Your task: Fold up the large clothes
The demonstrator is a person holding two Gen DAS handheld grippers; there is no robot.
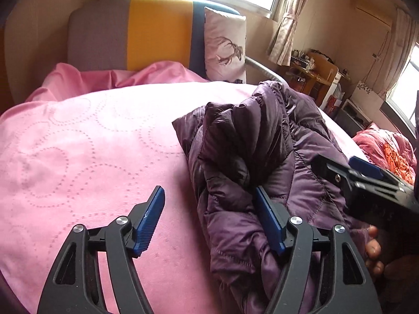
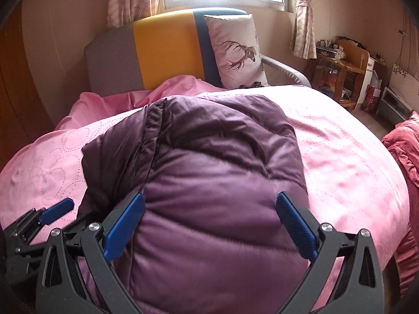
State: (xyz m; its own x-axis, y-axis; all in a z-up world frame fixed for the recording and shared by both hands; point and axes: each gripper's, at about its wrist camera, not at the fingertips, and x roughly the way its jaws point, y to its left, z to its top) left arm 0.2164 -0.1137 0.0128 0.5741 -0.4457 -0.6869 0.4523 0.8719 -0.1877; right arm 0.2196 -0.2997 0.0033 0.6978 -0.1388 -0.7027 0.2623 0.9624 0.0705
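Both hand-held grippers (jaws wide) flank purple jacket [image 2: 214, 172].

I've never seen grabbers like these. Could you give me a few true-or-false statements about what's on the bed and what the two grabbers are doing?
1. The puffy jacket is purple. True.
2. It lies on a green bedspread. False: the bedspread is pink.
3. The right gripper is open, its fingers either side of the jacket. True.
4. The left gripper is clamped shut. False: it is open.
5. A deer-print pillow leans against the headboard. True.
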